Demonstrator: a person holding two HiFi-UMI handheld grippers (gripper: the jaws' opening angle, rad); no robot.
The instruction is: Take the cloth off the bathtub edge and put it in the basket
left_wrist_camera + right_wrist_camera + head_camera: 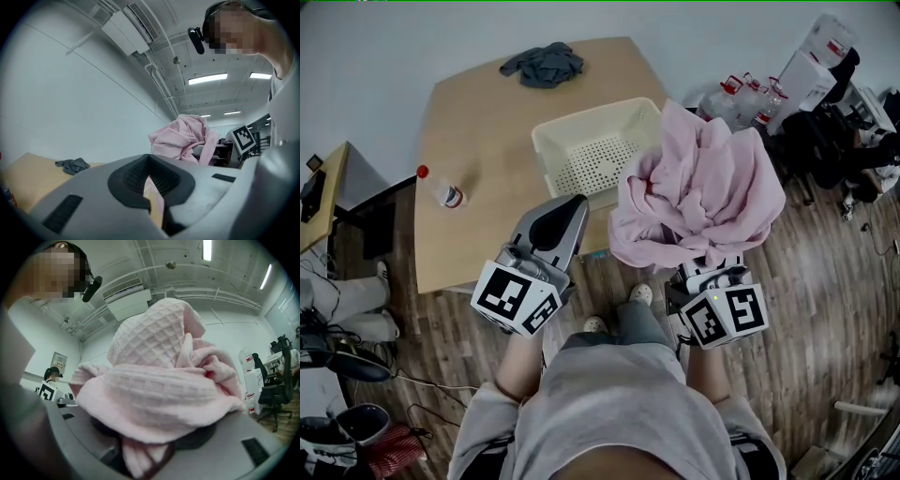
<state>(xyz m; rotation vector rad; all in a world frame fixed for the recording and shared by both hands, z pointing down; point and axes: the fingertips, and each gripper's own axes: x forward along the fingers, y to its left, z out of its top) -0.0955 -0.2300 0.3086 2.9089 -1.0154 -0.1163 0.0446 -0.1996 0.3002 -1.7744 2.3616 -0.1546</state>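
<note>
A bunched pink waffle cloth (pixel 698 183) is held up in the air just right of the cream perforated basket (pixel 551 155), which stands on the wooden table. My right gripper (pixel 705 261) is shut on the cloth's lower folds. In the right gripper view the pink cloth (pixel 161 380) fills the middle and drapes over the right gripper (pixel 149 446), hiding its tips. My left gripper (pixel 567 211) hovers at the basket's near edge, jaws shut with nothing in them. From the left gripper view, the pink cloth (pixel 180 136) hangs beyond the shut left gripper (pixel 150 180). No bathtub is in view.
A crumpled grey cloth (pixel 542 64) lies at the far end of the wooden table (pixel 478 122). A water bottle with a red cap (pixel 441 187) lies near the table's left edge. Boxes and jugs (pixel 769 89) crowd the floor at the right.
</note>
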